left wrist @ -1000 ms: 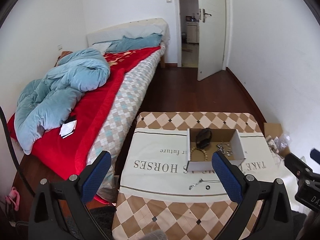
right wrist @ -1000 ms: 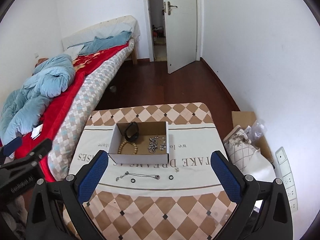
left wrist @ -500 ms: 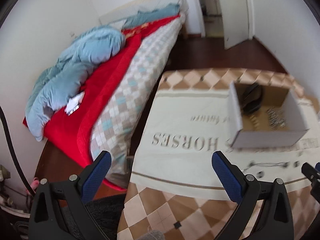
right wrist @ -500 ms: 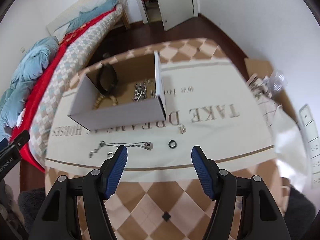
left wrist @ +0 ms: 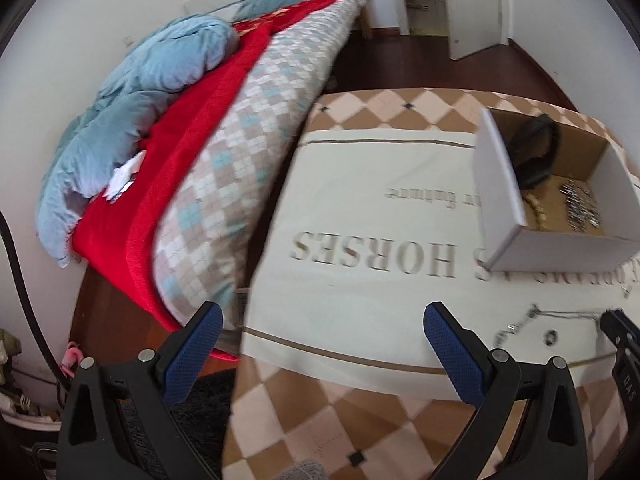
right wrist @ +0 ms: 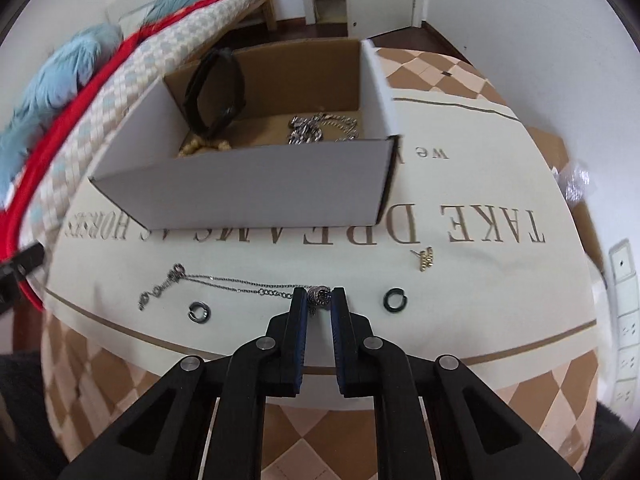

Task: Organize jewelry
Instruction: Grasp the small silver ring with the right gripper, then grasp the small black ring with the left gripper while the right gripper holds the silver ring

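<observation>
Left gripper (left wrist: 320, 332) wide apart, holding nothing, over tablecloth (left wrist: 360, 280) edge; box (left wrist: 508, 200) at 2 o'clock. Right wrist view alone shows right gripper (right wrist: 319, 300) narrowed around necklace (right wrist: 240, 286) pendant bead, contact unclear; ring (right wrist: 199, 312) at 9 o'clock, second ring (right wrist: 395, 300) at 3 o'clock, gold earring (right wrist: 425, 259) at 2 o'clock.
</observation>
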`<state>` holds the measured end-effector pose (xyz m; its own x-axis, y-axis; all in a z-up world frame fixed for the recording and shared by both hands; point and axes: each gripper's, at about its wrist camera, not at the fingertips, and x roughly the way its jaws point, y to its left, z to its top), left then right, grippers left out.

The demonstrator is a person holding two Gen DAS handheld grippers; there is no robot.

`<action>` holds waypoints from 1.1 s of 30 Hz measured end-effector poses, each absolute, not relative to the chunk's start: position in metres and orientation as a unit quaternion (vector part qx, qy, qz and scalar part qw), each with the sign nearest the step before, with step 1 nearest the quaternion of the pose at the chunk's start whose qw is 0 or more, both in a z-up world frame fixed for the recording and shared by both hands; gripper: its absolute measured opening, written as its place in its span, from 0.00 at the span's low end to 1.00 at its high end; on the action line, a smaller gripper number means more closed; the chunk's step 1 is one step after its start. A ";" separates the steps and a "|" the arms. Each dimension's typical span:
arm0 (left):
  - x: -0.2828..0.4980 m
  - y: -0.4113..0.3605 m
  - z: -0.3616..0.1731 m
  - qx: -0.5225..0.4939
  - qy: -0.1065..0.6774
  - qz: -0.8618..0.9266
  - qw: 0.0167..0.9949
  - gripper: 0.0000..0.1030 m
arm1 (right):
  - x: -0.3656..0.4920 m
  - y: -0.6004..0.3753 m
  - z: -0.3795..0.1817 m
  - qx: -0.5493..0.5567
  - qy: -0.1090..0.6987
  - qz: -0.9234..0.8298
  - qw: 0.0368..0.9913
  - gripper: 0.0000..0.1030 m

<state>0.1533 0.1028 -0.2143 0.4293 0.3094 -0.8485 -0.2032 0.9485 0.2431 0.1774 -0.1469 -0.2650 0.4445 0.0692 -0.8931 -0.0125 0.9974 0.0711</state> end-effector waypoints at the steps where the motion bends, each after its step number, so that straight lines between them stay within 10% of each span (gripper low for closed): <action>1: 0.153 0.098 -0.215 0.050 0.516 0.142 0.844 0.99 | 0.175 -0.151 -0.260 0.037 0.522 0.023 0.852 0.12; 22: 0.166 -0.023 -0.266 0.037 0.584 -0.025 0.811 0.90 | 0.151 -0.239 -0.223 0.088 0.486 -0.060 0.867 0.12; 33: 0.172 -0.036 -0.266 0.044 0.584 -0.059 0.809 0.13 | 0.156 -0.245 -0.232 0.101 0.492 -0.067 0.862 0.12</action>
<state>0.1725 -0.0364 -0.2655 0.3115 -0.0434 -0.9493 0.1462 0.9892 0.0028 0.1559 -0.2449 -0.2322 0.5065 -0.0171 -0.8621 0.2153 0.9707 0.1072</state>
